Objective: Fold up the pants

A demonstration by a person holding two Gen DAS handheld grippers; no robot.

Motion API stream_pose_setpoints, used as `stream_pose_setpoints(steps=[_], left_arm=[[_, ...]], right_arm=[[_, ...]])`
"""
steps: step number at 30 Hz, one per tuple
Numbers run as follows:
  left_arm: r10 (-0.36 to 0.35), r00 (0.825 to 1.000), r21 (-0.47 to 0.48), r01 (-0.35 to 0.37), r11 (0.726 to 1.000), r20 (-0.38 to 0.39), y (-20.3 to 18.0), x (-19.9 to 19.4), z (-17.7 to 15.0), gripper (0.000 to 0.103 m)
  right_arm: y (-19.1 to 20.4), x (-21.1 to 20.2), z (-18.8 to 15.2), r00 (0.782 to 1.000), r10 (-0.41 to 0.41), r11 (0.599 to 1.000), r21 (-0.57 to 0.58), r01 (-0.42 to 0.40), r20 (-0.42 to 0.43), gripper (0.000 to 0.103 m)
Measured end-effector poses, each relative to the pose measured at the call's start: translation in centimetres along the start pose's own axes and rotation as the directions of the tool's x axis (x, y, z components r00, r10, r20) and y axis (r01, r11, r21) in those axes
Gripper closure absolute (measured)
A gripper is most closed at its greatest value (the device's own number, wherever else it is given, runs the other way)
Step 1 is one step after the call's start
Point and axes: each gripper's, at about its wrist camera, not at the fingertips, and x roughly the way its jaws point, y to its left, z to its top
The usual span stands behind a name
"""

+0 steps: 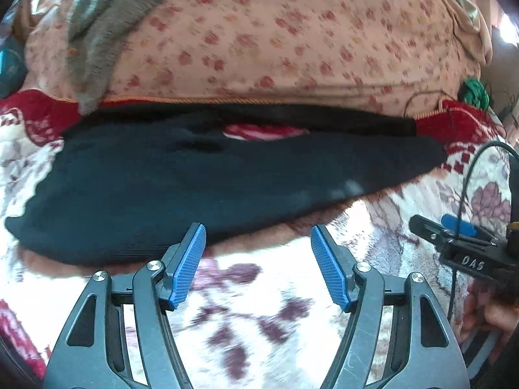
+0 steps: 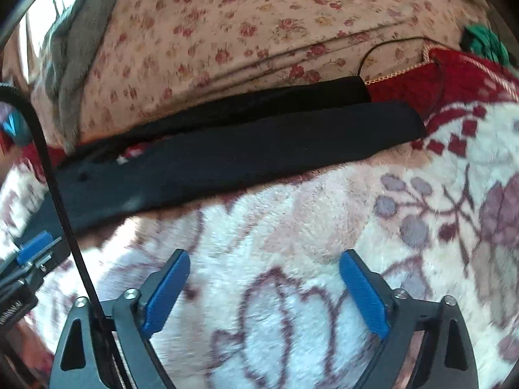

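i see the pants lying flat on the blanket, long axis running left to right, waist end at my left and both legs reaching right, the far leg against the floral pillow. they are dark, ribbed knit; the blanket is plush, cream with purple flowers and a red border. left gripper hangs at the near hem, fingers apart, holding nothing. right gripper sits over bare blanket, fingers spread wide.
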Motion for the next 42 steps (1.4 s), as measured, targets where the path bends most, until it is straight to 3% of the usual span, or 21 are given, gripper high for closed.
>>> stream_pose_setpoints(steps=[2, 6, 9, 18, 21, 26, 29, 35, 40, 42], left_arm=[[0.017, 1.0, -0.014, -0.017, 1.0, 0.012, 0.8, -0.8, 0.0, 0.034], [0.026, 0.999, -0.044, -0.025, 0.999, 0.022, 2.6, -2.1, -0.5, 0.034], [0.032, 0.999, -0.069, -0.031, 0.997, 0.017, 3.9, -2.5, -1.0, 0.034], [0.054, 0.998, -0.253, -0.055, 0.966, -0.013, 9.7, -3.0, -2.4, 0.034], [0.06, 0.998, -0.31, -0.067, 0.948, -0.032, 11.2, -2.5, -2.5, 0.034], [0.007, 0.998, -0.392, -0.032, 0.92, -0.066, 12.0, -1.4, -3.3, 0.034], [0.036, 0.998, -0.39, -0.056, 0.919, -0.057, 12.4, -0.9, -2.8, 0.034], [0.053, 0.997, -0.447, -0.07, 0.892, -0.051, 14.7, 0.3, -1.3, 0.035], [0.088, 0.995, -0.436, -0.101, 0.894, -0.05, 15.8, 1.6, 0.3, 0.034], [0.082, 0.995, -0.462, -0.098, 0.881, -0.055, 16.6, 2.3, 0.9, 0.034]], right_arm=[[0.1, -0.8, -0.1, 0.999, 0.032, 0.999, 0.038, -0.032, 0.007, 0.017], [1.2, -2.2, -0.4, 0.998, -0.04, 0.999, 0.014, 0.04, 0.046, 0.017], [1.6, -3.1, -0.2, 0.998, -0.041, 0.999, -0.006, 0.042, 0.054, 0.017], [1.6, -3.1, 0.5, 0.998, -0.019, 1.0, -0.011, 0.019, 0.058, 0.017], [0.9, -3.0, 0.7, 0.998, 0.005, 1.0, 0.02, -0.007, 0.063, 0.018], [-0.4, -2.5, 1.2, 0.998, 0.028, 0.997, 0.064, -0.031, 0.054, 0.018], [-1.8, -2.3, 1.6, 0.997, 0.047, 0.994, 0.094, -0.052, 0.062, 0.018], [-5.7, -0.8, 2.7, 0.994, 0.088, 0.972, 0.211, -0.1, 0.065, 0.018], [-8.7, 1.6, 4.3, 0.986, 0.147, 0.942, 0.292, -0.165, 0.081, 0.019], [-9.4, 2.8, 5.3, 0.985, 0.152, 0.936, 0.309, -0.169, 0.08, 0.023]])
